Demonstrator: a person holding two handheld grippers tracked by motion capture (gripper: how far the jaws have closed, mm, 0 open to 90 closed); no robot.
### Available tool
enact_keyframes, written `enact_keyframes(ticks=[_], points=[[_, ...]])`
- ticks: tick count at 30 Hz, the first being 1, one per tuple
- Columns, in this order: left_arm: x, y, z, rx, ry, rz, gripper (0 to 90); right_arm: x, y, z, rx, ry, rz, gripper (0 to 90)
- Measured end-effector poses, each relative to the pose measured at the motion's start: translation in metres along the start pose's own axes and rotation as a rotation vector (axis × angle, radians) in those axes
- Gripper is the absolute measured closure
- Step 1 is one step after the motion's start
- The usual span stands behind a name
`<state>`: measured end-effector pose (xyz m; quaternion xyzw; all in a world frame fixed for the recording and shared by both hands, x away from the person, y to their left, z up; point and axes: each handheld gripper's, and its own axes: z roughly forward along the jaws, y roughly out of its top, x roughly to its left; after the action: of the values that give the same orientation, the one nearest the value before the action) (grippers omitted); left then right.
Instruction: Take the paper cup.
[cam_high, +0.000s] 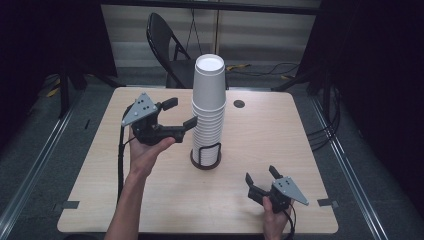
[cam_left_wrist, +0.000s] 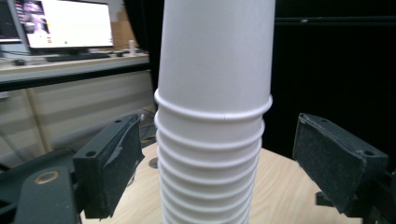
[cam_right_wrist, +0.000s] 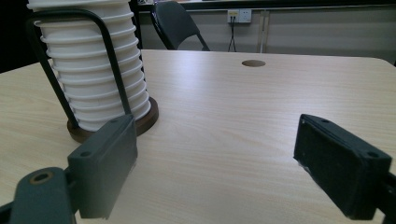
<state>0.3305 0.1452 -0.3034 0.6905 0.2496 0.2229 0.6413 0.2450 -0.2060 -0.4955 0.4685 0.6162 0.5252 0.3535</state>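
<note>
In the middle of the table (cam_high: 150, 200) stands a tall stack of white paper cups (cam_high: 208, 107), upside down, their rolled rims forming a column of rings under the smooth wall of the topmost cup. The stack rests on a round dark wooden base (cam_high: 205, 163) from which a black wire loop (cam_high: 209, 151) rises around the lowest cups.

The left gripper (cam_high: 181, 113), raised above the table in the person's left hand (cam_high: 145, 152), is held level against the left side of the stack, around the middle of its height. Its jaws stand open on either side of the cups; in the left gripper view the stack (cam_left_wrist: 212, 116) fills the gap between the two black pads, with clear space left on each side, so the pads press on nothing. The nearer jaw tip comes just beside the cup wall in the high view; whether it touches cannot be told.

The right gripper (cam_high: 261, 176) lies low near the front right part of the table, held in the right hand (cam_high: 272, 215), well apart from the stack and aimed roughly toward it. Its jaws are spread wide with nothing between them; the right gripper view looks over bare wood toward the base (cam_right_wrist: 144, 122), the wire loop (cam_right_wrist: 109, 51) and the lower rims (cam_right_wrist: 88, 70).

A small round hole (cam_high: 239, 104) sits in the table behind the stack, and a black folding chair (cam_high: 167, 45) stands past the far edge.
</note>
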Motion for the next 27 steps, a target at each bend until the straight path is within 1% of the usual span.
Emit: enact_keyframes(ticks=[1, 2, 3, 4, 6, 8, 10, 11, 12, 13, 15, 17, 18, 20, 22, 23, 24, 25, 27], points=[[0.001, 0.002, 0.001, -0.001, 0.000, 0.006, 15.4, 0.000, 0.000, 0.000, -0.001, 0.001, 0.001, 13.0], [0.003, 0.006, 0.005, 0.003, -0.010, 0.012, 15.4, 0.000, 0.000, 0.000, -0.002, 0.001, 0.001, 13.0], [0.003, 0.006, 0.005, 0.003, -0.010, 0.012, 15.5, 0.000, 0.000, 0.000, -0.002, 0.001, 0.001, 13.0], [0.004, 0.008, 0.007, 0.010, -0.010, 0.023, 15.5, 0.000, 0.000, 0.000, -0.001, 0.003, 0.003, 13.0], [0.005, 0.012, 0.012, 0.010, -0.025, 0.015, 15.9, -0.001, 0.000, 0.000, -0.002, 0.004, 0.003, 13.0], [0.005, 0.014, 0.015, 0.008, -0.026, 0.011, 15.9, -0.001, 0.000, 0.000, -0.002, 0.005, 0.003, 13.0], [0.004, 0.020, 0.021, 0.016, -0.032, 0.041, 15.8, -0.001, 0.000, 0.000, -0.001, 0.006, 0.003, 13.0], [0.003, 0.021, 0.022, 0.015, -0.028, 0.045, 15.9, -0.001, 0.000, 0.000, -0.001, 0.006, 0.002, 13.0], [0.003, 0.021, 0.022, 0.015, -0.028, 0.045, 15.8, -0.001, 0.000, 0.000, -0.001, 0.006, 0.002, 13.0], [0.004, 0.024, 0.026, 0.006, -0.040, 0.032, 15.8, -0.001, 0.000, 0.000, 0.001, 0.005, 0.001, 13.1], [0.004, 0.026, 0.028, 0.008, -0.045, 0.029, 15.4, 0.000, 0.000, 0.000, 0.002, 0.006, 0.001, 13.1], [0.005, 0.029, 0.032, 0.003, -0.046, 0.033, 15.5, 0.000, 0.000, 0.000, 0.002, 0.005, 0.000, 13.1], [0.004, 0.033, 0.034, 0.015, -0.039, 0.048, 15.3, -0.001, 0.000, 0.000, 0.003, 0.007, 0.001, 13.1], [0.004, 0.035, 0.035, 0.018, -0.034, 0.055, 15.4, -0.001, 0.000, 0.000, 0.002, 0.008, 0.002, 13.1], [0.005, 0.039, 0.040, 0.014, -0.059, 0.039, 15.4, 0.000, 0.000, 0.000, 0.001, 0.011, 0.000, 13.1], [0.005, 0.040, 0.041, 0.014, -0.064, 0.036, 15.4, 0.000, 0.000, 0.000, -0.001, 0.008, 0.001, 13.1], [0.005, 0.040, 0.041, 0.014, -0.064, 0.036, 15.3, 0.000, 0.000, 0.000, -0.001, 0.008, 0.001, 13.1], [0.006, 0.042, 0.044, 0.019, -0.068, 0.038, 15.3, 0.000, 0.000, 0.000, -0.001, 0.008, 0.001, 13.1], [0.006, 0.043, 0.051, 0.030, -0.062, 0.037, 13.2, -0.001, 0.000, -0.001, -0.002, 0.010, 0.000, 13.1]])
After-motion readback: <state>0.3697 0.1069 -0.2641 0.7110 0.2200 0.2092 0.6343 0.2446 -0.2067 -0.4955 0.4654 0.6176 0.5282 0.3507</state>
